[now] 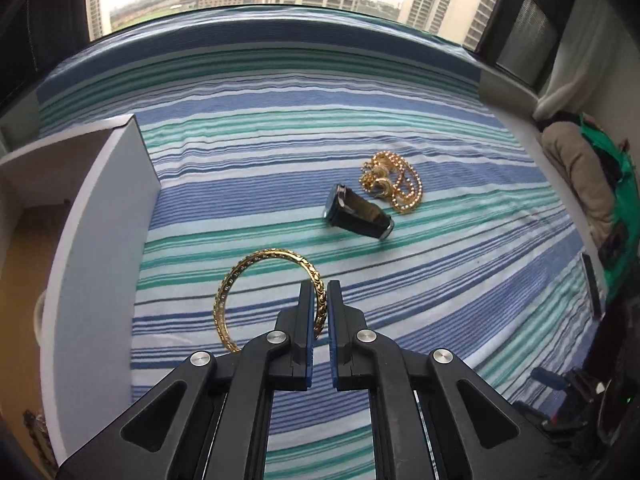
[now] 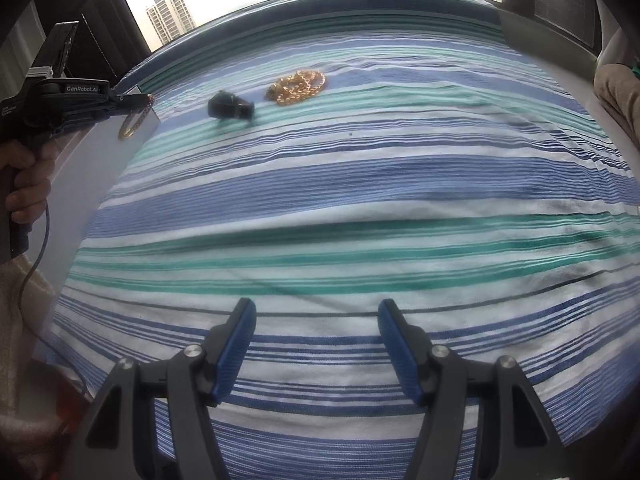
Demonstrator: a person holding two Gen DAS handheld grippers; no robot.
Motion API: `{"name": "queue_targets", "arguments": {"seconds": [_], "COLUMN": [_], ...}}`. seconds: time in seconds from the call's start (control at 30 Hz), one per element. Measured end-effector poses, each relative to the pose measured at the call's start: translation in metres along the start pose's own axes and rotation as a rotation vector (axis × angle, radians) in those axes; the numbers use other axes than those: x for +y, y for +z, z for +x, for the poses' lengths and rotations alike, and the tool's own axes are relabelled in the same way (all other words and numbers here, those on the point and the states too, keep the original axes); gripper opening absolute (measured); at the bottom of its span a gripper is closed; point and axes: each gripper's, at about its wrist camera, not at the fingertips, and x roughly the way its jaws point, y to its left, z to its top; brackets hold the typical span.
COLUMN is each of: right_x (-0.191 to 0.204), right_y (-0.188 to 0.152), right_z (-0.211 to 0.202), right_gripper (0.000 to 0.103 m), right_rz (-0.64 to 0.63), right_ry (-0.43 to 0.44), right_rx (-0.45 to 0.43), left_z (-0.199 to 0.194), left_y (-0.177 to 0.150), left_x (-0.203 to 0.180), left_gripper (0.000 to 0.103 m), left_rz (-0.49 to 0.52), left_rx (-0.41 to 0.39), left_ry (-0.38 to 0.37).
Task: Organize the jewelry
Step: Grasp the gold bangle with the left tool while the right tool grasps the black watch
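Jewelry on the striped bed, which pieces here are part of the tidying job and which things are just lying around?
Part of the job:
- gold bangle, clamped in the left gripper
- gold bead necklace
- dark watch
- white box

Just lying about:
- striped bedsheet
- beige and green clothes
- right gripper, open and empty

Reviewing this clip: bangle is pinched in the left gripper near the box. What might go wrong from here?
The left gripper holds the bangle by one thin edge only, so it may swing or slip out. Hanging beside the box wall, it could catch the rim. The watch touches the necklace; lifting one may drag the other.
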Motion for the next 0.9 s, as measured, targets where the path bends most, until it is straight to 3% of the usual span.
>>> {"name": "queue_targets", "arguments": {"seconds": [0.2, 0.3, 0.4, 0.47, 0.53, 0.7, 0.9], "right_x": [0.012, 0.025, 0.039, 0.047, 0.051, 0.051, 0.048], "right_y": [0.001, 0.010, 0.024, 0.035, 0.045, 0.088, 0.169], "right_z": [0.000, -0.001, -0.005, -0.009, -0.014, -0.004, 0.053], "right_gripper": [0.064, 0.064, 0.064, 0.064, 0.064, 0.064, 0.064], "right_rz": [-0.028, -0.058, -0.098, -0.113, -0.126, -0.157, -0.162], "right_ry": [0.013, 0.035, 0.070, 0.097, 0.116, 0.140, 0.158], "right_rx": [0.012, 0.017, 0.012, 0.007, 0.000, -0.015, 0.031], "left_z": [0.001, 0.009, 0.012, 0.008, 0.004, 0.008, 0.008], "left_y": [-0.080, -0.100, -0.108, -0.112, -0.114, -0.114, -0.116], "left_x": [-0.009, -0.011, -0.008, -0.004, -0.002, -0.003, -0.008], "left_gripper": [0.004, 0.005, 0.009, 0.027, 0.034, 0.034, 0.034], "left_rz": [0.046, 0.041, 0.021, 0.012, 0.008, 0.019, 0.032], "left_rx": [0.082, 0.090, 0.089, 0.078, 0.064, 0.069, 0.070], "left_ry": [0.095, 0.114, 0.107, 0.083, 0.064, 0.067, 0.096]}}
